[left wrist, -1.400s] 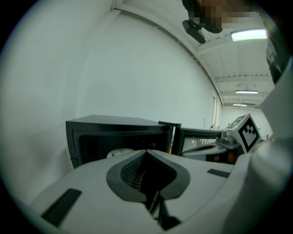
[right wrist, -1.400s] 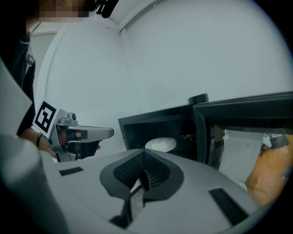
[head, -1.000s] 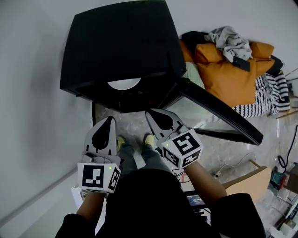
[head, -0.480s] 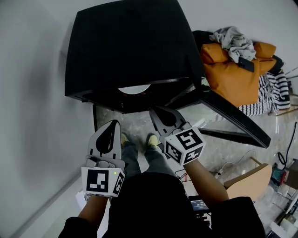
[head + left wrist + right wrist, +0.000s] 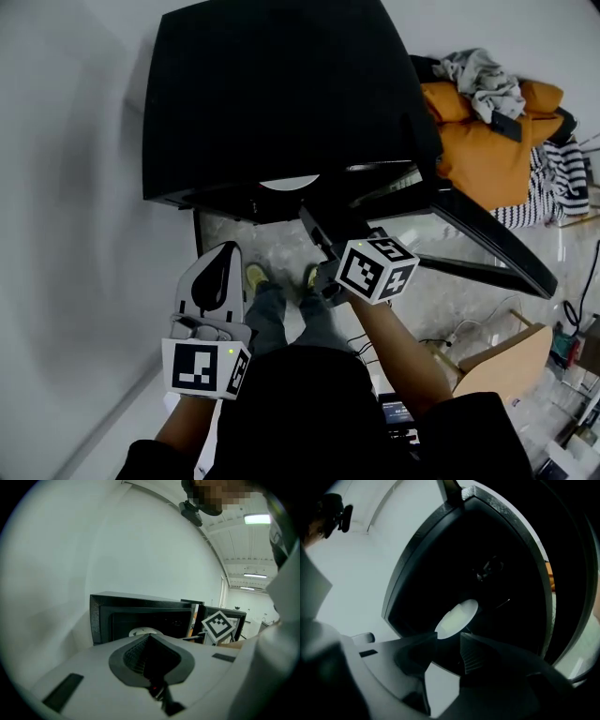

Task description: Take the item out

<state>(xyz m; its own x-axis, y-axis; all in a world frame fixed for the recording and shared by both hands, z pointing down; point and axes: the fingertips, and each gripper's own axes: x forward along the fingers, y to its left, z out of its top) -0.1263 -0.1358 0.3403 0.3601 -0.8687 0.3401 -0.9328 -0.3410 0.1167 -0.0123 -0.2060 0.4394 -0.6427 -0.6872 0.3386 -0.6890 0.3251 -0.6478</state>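
Note:
A black oven-like box (image 5: 281, 84) stands with its door (image 5: 487, 239) swung open to the right. A white plate (image 5: 289, 182) lies inside, near the front of the dark opening. My right gripper (image 5: 314, 220) reaches to the mouth of the opening. Its jaws are opening, with a gap between the fingertips (image 5: 447, 639) and nothing pressed between them. The plate (image 5: 457, 617) lies just beyond those tips. My left gripper (image 5: 225, 248) hangs back below the box, shut and empty. In the left gripper view its shut tips (image 5: 149, 637) face the box (image 5: 140, 616) and the plate (image 5: 143, 631).
A white wall (image 5: 66, 187) runs along the left. Orange cushions (image 5: 478, 141) with clothes and a striped cloth (image 5: 553, 187) lie right of the door. A cardboard box (image 5: 506, 361) and cables sit on the floor at the lower right. The person's feet (image 5: 255, 275) stand below the box.
My right gripper has moved forward and up to the box's opening, and its jaws have parted. The left gripper has stayed low and shut. The box sits closer in view.

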